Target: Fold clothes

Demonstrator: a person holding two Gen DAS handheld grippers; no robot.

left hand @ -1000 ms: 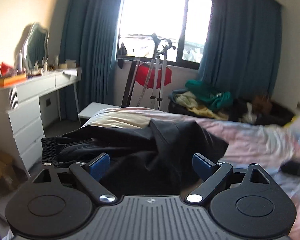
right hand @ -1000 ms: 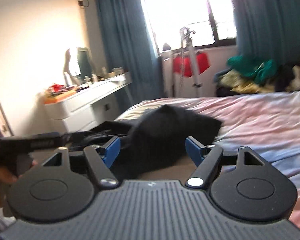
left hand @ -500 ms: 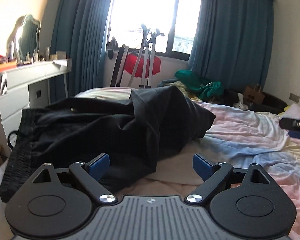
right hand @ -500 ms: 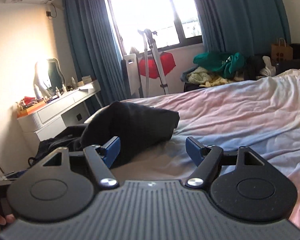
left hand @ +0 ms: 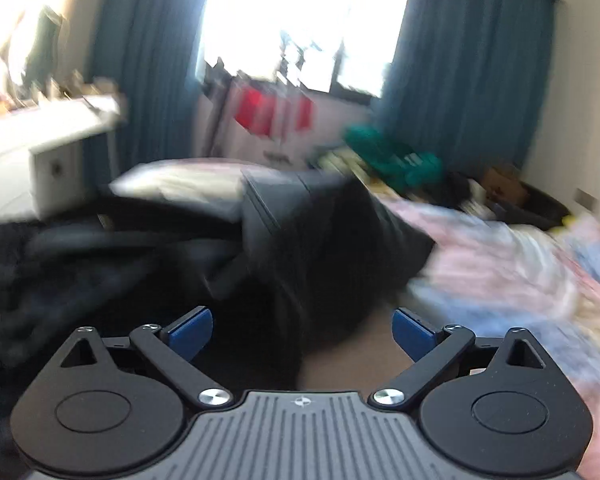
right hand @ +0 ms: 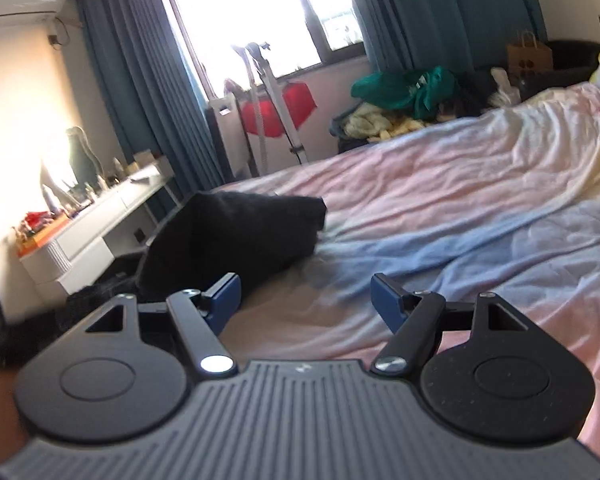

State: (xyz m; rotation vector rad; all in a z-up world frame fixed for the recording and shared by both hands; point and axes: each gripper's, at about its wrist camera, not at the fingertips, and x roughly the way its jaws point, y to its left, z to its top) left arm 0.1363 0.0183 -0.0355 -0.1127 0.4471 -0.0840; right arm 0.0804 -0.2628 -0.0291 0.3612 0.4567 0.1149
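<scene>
Two grippers, both w/ jaws spread wide, nothing between the blue pads. Left gripper point(left hand: 302, 326): black garment point(left hand: 300, 240) sits just ahead, spilling left of its left finger and rumpled in a heap on the bed point(left hand: 500, 264); one flap is thrown over, not flat. The left wrist view is motion-blurred, so seams and edges can't be read. Right gripper point(right hand: 306, 296): the same black garment point(right hand: 236, 236) lies ahead-left of its left finger, with the pink/blue sheet point(right hand: 460, 208) ahead and to the right.

Risks (judgement): w/ blur this heavy, a closing pinch by the left gripper could land on several layers or catch the sheet as well, dragging the bedding along. Dark fabric hides the edges, so a grab may miss a corner and the fold comes out skewed. Part of the garment is near the bed's left edge and could slide off if pulled.

Text/brands: none legible. Paper bag point(right hand: 530, 54) far right-ahead has a dark mark, unreadable.
</scene>
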